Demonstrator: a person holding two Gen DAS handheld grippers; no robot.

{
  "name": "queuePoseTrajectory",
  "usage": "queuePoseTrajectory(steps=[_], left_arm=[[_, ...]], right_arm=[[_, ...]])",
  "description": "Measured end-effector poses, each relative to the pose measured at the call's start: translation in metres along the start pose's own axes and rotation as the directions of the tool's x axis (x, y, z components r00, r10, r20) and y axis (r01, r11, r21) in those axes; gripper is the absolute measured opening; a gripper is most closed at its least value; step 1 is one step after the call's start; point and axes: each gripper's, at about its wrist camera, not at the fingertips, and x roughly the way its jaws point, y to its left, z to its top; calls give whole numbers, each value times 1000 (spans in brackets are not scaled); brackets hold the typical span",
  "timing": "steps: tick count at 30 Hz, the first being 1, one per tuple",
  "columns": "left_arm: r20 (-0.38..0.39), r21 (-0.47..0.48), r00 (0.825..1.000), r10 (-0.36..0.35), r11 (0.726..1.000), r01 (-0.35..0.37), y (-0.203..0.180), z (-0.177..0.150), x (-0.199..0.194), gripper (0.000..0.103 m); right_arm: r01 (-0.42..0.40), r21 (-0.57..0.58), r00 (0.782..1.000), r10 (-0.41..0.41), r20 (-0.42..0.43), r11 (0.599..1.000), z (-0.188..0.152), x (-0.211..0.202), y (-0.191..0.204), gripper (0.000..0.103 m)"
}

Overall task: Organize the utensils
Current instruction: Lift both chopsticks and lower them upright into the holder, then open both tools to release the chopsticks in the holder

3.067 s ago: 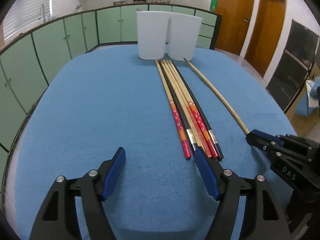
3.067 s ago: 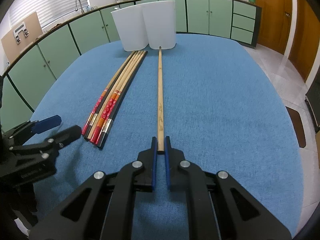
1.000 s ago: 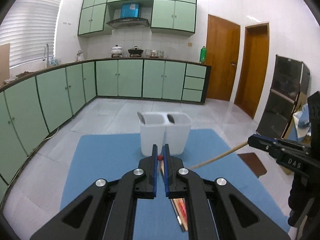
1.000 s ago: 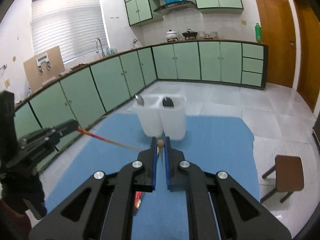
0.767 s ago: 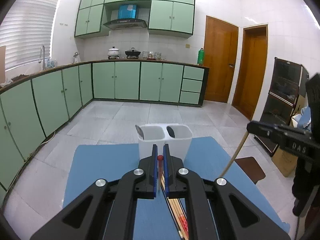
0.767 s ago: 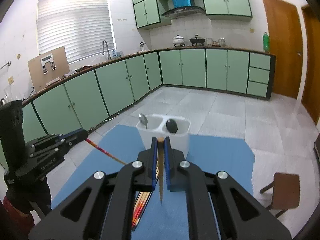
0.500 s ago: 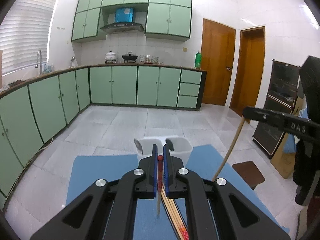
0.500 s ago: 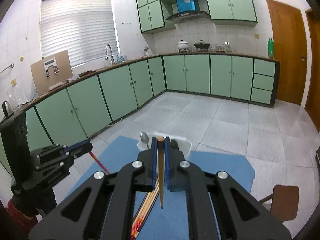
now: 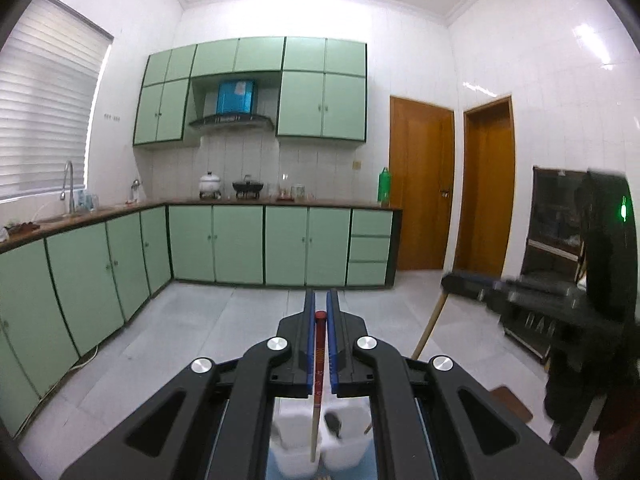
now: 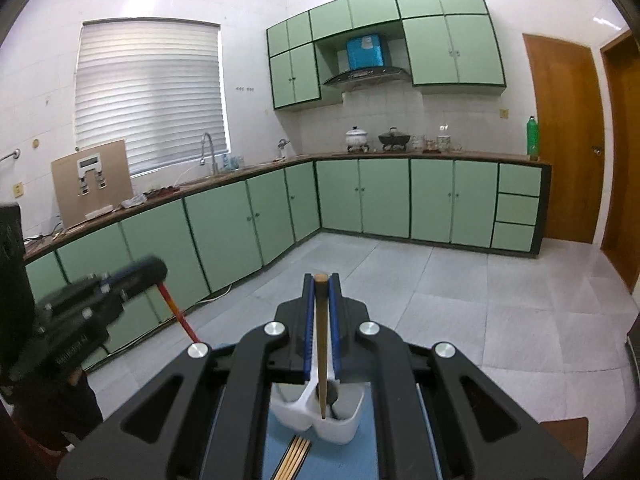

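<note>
Two joined bins (image 10: 320,420) stand on the table (image 10: 364,460), loose chopsticks (image 10: 296,454) lying before them.

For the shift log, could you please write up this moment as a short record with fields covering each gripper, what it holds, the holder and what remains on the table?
left gripper: shut on a red-ended chopstick, which hangs tip down above the holder
right gripper: shut on a plain wooden chopstick, tip down over the holder's right cup
holder: white, two cups joined, a dark utensil in the right cup
left on table: bundle of chopsticks on the blue mat
placed so far: neither held chopstick released yet
</note>
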Motion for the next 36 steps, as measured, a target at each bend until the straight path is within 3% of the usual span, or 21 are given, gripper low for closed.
queuePoseTrajectory(steps=[3,9,16,19,21,23,27,29,32,36], left_arm=[[13,3,1000,7,1000,-7,-1,6,22,5],[-39,19,999,37,999,-36,0,-22,66,5],[-146,-9,989,22,1000,-24,12,-59,102,5],[-180,-23,984,17,1000,-21,17,-68,106,11],[-191,-27,981,18,999,-23,18,-72,104,15],[-191,-38,981,19,999,-26,21,-72,99,23],[-172,-37,984,35,998,-43,20,-69,80,38],[-164,-26,985,55,998,-60,17,-72,61,49],[-169,-28,984,62,997,-68,14,-80,40,54],[-200,-38,977,67,996,-76,11,-104,10,62]], right_arm=[[17,10,1000,-17,-12,1000,-3,19,-7,6],[54,4,995,-53,-81,999,-28,64,-16,6],[57,22,984,-52,-168,998,-60,95,-9,6],[67,30,980,-60,-189,997,-71,100,-8,10],[86,36,980,-78,-184,996,-74,96,-10,18],[104,43,982,-96,-162,994,-76,87,-10,35],[129,48,984,-122,-132,990,-80,62,-12,41],[140,51,984,-133,-122,989,-86,48,-12,55],[128,57,987,-121,-108,990,-102,22,-8,70],[111,76,987,-101,-121,991,-137,-9,0,77]])
